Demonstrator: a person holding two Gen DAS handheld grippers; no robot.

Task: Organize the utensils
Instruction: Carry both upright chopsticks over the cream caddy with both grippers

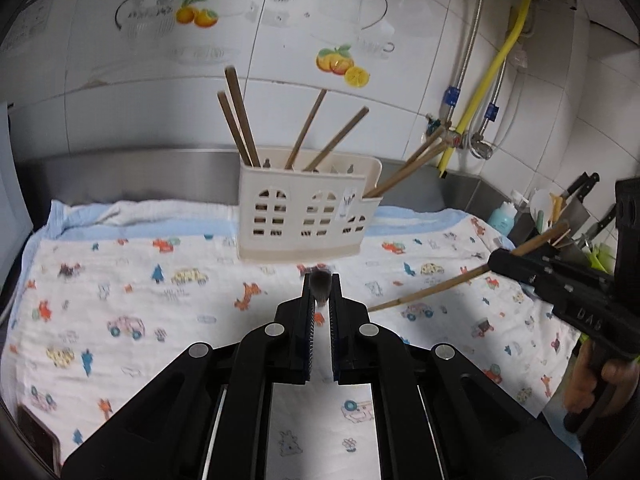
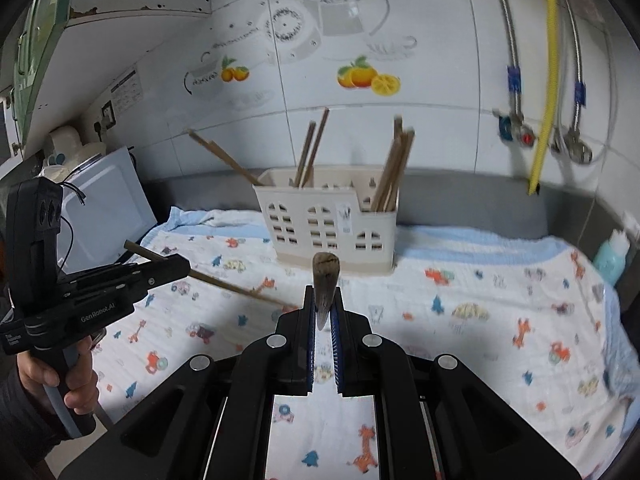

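Cream plastic chopstick holder w/ window-shaped cutouts stands upright at far middle of the cartoon-print cloth, near the steel backsplash. Wooden chopsticks lean out of its compartments: a pair at left, two in the middle, a few from the lower right section.

Left gripper is clenched on one chopstick; in its own view only the blurred end shows btwn the pads, in right wrist view the stick runs crosswise thru the tips above the cloth. Right gripper likewise grasps a second chopstick, angled over the cloth's right side. A hand holds the left gripper's handle.

Tiled wall w/ orange decals behind; yellow hose far right; knives at right edge.
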